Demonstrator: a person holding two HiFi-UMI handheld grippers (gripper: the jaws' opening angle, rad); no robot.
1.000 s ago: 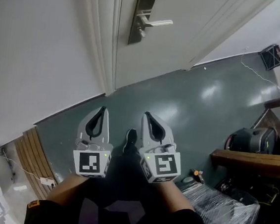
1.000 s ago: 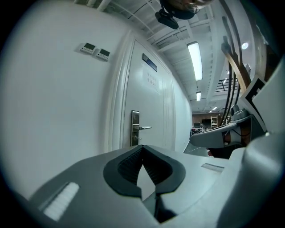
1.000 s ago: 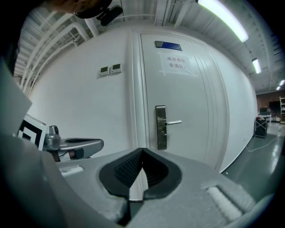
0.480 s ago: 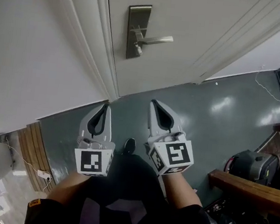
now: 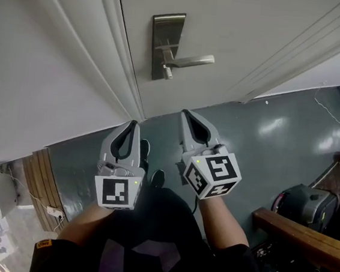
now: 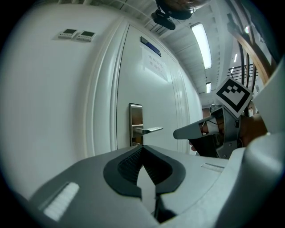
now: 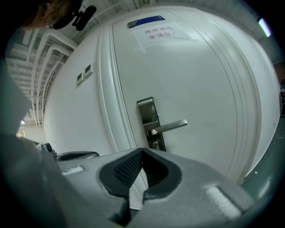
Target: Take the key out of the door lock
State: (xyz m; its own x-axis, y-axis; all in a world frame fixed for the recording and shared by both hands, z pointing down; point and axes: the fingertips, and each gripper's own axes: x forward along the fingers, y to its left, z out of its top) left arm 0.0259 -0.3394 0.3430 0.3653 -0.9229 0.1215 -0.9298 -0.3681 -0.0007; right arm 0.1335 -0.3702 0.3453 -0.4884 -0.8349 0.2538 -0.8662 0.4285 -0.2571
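Two grippers are up in front of the door (image 5: pixel 248 26), and neither touches anything, so we judge the task hardly begun. On the left, the left gripper (image 5: pixel 129 131) has its jaws together, with nothing between the pads. It points at the door frame (image 5: pixel 114 66), and the lock lies ahead of it and off to its right, well apart.

Just beside it, the right gripper (image 5: pixel 188 121) is also closed and empty. Its tips aim more nearly at the lock plate (image 5: pixel 166 44), which sits well ahead of them with the lever handle (image 5: pixel 193 60) running off to the right. Just under the lever root a small pale stub (image 5: pixel 167 73) sticks out of the plate. We take it for the key, seated in the lock, though it is too small to be sure.

What is left, as we read it, is nearly everything. One gripper must close the gap to the plate, open, take hold of the key and draw it out.
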